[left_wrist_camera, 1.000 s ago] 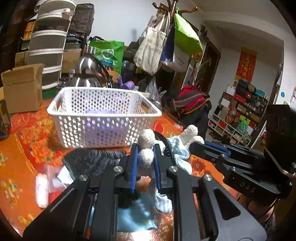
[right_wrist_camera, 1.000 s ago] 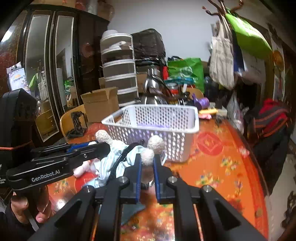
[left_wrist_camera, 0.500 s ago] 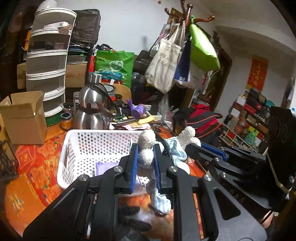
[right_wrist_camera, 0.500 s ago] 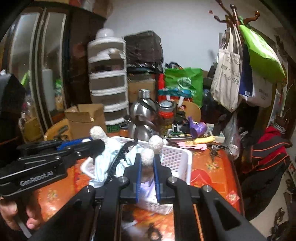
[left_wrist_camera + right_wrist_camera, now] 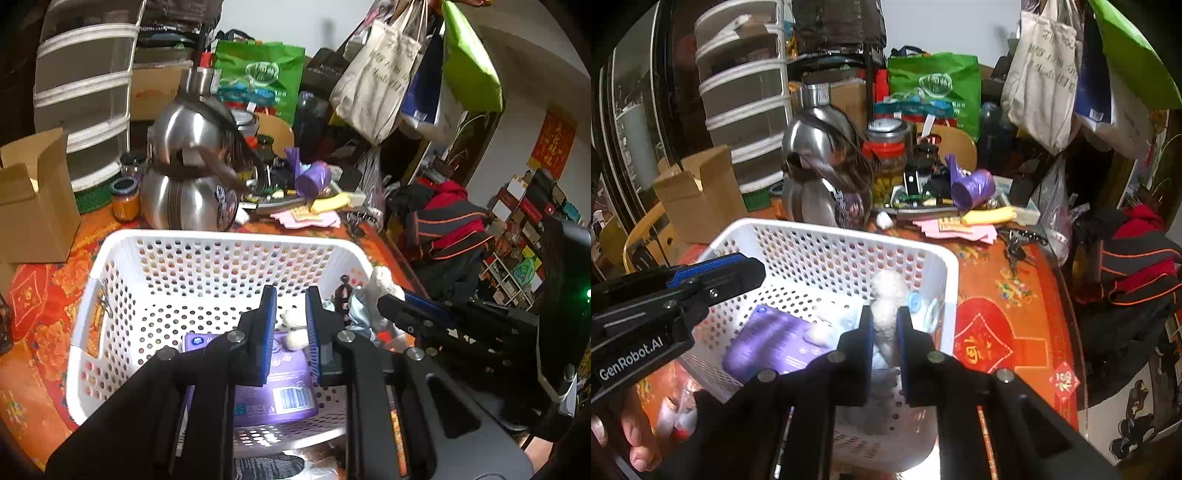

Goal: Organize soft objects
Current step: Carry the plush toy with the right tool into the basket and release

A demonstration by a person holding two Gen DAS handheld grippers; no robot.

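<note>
A plush toy (image 5: 886, 291) with white fluffy limbs and pale blue clothes hangs over the white perforated basket (image 5: 849, 232). My right gripper (image 5: 884, 332) is shut on one white limb, just inside the basket's right wall. In the left wrist view my left gripper (image 5: 290, 328) is shut on another white paw of the plush toy (image 5: 293, 332), above the basket (image 5: 221, 236). The toy's body shows by the right gripper's tip (image 5: 402, 302). A purple pack (image 5: 280, 391) lies on the basket floor. The left gripper (image 5: 716, 273) reaches in from the left.
Behind the basket stand a steel kettle (image 5: 192, 173), jars (image 5: 125, 195), a cardboard box (image 5: 33, 206) and a purple cup (image 5: 314, 177) amid clutter. The orange tablecloth (image 5: 1008, 295) lies to the basket's right. A person's fingers (image 5: 639, 435) show at lower left.
Both grippers carried the plush toy forward from the table in front of the basket to above its inside. The basket's floor and purple pack now lie below the fingers.
</note>
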